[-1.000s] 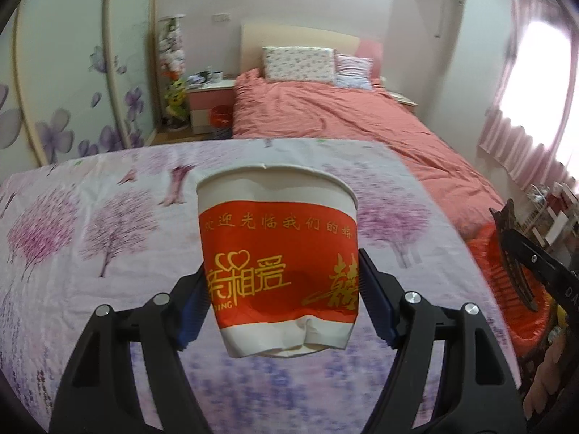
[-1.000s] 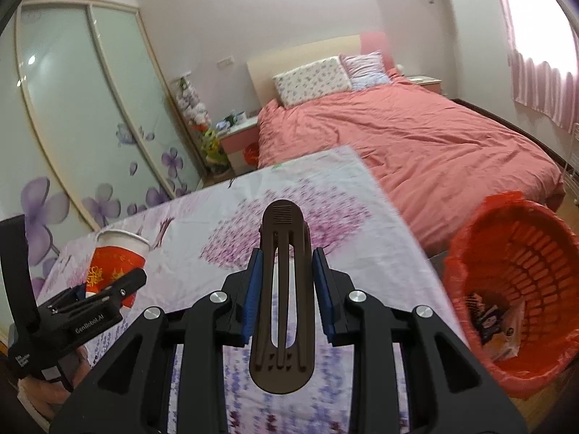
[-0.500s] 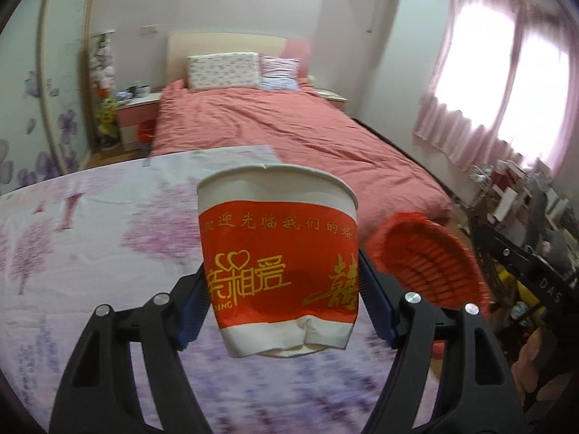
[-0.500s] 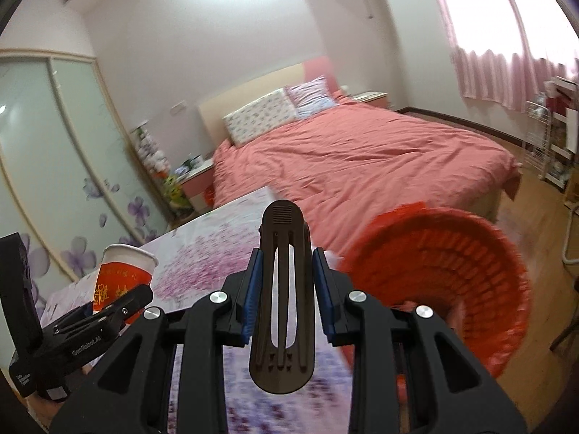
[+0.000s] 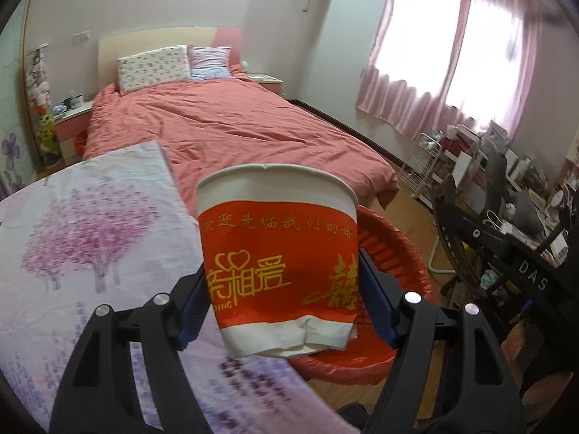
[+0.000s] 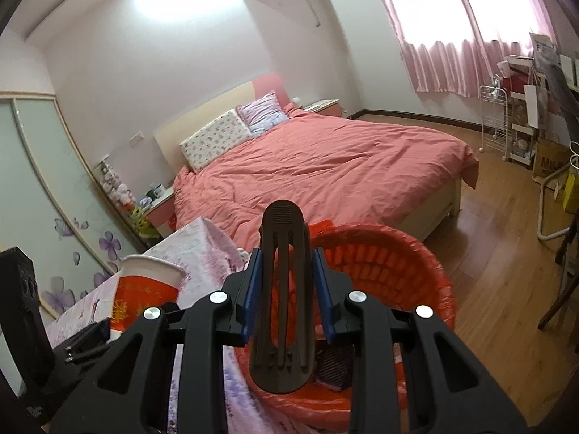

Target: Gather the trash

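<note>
Your left tool [image 5: 284, 303] is clamped on the paper cup [image 5: 278, 253], blue pads pressed into both sides of its red band; the cup stands upright, its base already crumpled. Your right tool [image 6: 287, 298] is closed on a dark slotted clip-like piece [image 6: 283, 300] (exact type cannot be told) that points forward over the red basket [image 6: 416, 264].

To complete this step well, carry the left tool past the right edge of the counter [image 5: 90, 224] until the cup sits above the basket opening [image 5: 398, 253], not its rim, then release. Avoid squeezing harder; the thin wall will likely buckle. Lower each item before releasing, one tool at a time, to prevent bounce-out.

The counter carries a cloth printed with pink trees. The basket stands on the wood floor [image 6: 499, 238] beside it, lined with a red bag and already holding some rubbish. Beyond lies a bed [image 6: 325, 166] with a coral cover.
</note>
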Motion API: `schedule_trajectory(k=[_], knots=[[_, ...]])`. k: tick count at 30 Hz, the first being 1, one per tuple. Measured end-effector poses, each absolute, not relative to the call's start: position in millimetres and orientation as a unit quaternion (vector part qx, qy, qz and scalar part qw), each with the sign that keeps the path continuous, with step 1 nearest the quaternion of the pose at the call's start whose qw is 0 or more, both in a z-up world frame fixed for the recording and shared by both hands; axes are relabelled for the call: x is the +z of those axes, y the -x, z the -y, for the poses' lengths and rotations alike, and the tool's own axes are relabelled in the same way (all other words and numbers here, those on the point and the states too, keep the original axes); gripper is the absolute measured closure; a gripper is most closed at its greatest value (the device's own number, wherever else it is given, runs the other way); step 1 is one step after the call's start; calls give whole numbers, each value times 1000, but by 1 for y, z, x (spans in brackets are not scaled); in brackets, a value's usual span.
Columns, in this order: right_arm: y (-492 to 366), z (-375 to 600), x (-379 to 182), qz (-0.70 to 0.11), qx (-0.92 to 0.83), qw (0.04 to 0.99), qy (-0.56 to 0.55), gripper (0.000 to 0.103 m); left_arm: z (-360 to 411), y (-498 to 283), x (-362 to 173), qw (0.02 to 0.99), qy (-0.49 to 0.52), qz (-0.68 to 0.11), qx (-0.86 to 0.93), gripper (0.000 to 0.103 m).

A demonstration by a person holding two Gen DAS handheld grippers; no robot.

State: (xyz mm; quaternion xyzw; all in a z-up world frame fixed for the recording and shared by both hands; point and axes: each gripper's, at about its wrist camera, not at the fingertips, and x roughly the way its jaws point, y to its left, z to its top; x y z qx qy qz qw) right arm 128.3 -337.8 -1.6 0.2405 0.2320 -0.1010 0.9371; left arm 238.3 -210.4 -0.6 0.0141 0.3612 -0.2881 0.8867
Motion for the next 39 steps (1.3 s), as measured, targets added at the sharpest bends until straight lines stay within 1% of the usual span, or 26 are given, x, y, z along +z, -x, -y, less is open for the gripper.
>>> schedule_trajectory(k=[9, 13, 14, 16, 17, 18, 20, 22, 23, 25, 27, 28, 30, 31, 33, 36, 39], knots=[[-122, 369, -11, -227, -113, 931, -262, 75, 251, -244, -16, 876, -32, -371, -306, 30], [-129, 382, -18, -237, -103, 924, -283, 74, 259, -254, -32, 865, -38, -393, -309, 29], [-132, 385, -22, -243, -99, 919, -293, 73, 261, -256, -36, 862, -39, -400, -308, 27], [-135, 392, -26, -247, -94, 915, -306, 65, 262, -260, -43, 860, -43, -411, -300, 25], [-134, 392, -27, -247, -97, 914, -307, 55, 261, -262, -47, 860, -44, -415, -293, 23], [-132, 393, -27, -246, -99, 914, -308, 52, 258, -264, -49, 861, -45, -418, -287, 22], [-128, 392, -28, -245, -102, 913, -308, 52, 249, -267, -53, 862, -44, -424, -275, 22], [-123, 390, -26, -243, -108, 915, -303, 44, 238, -269, -54, 866, -43, -426, -259, 22], [-118, 387, -24, -240, -114, 918, -294, 38, 233, -268, -52, 868, -43, -423, -255, 22], [-110, 377, -17, -232, -127, 926, -268, 30, 221, -263, -45, 877, -46, -411, -245, 22], [-102, 367, -10, -221, -140, 935, -239, 15, 206, -254, -36, 887, -51, -394, -234, 22], [-97, 361, -6, -215, -145, 939, -225, 12, 194, -247, -30, 895, -54, -381, -226, 21], [-84, 346, 3, -204, -163, 946, -193, 3, 178, -237, -20, 904, -55, -367, -213, 17], [-80, 341, 6, -202, -169, 947, -182, 2, 167, -230, -15, 909, -54, -358, -205, 15], [-68, 321, 13, -197, -191, 951, -141, 2, 146, -214, -5, 919, -51, -342, -189, 9], [-52, 295, 20, -189, -222, 953, -82, 2, 114, -190, 5, 932, -49, -326, -153, 4], [-37, 278, 23, -178, -214, 959, -61, 2, 84, -162, 10, 938, -43, -325, -113, 4]])
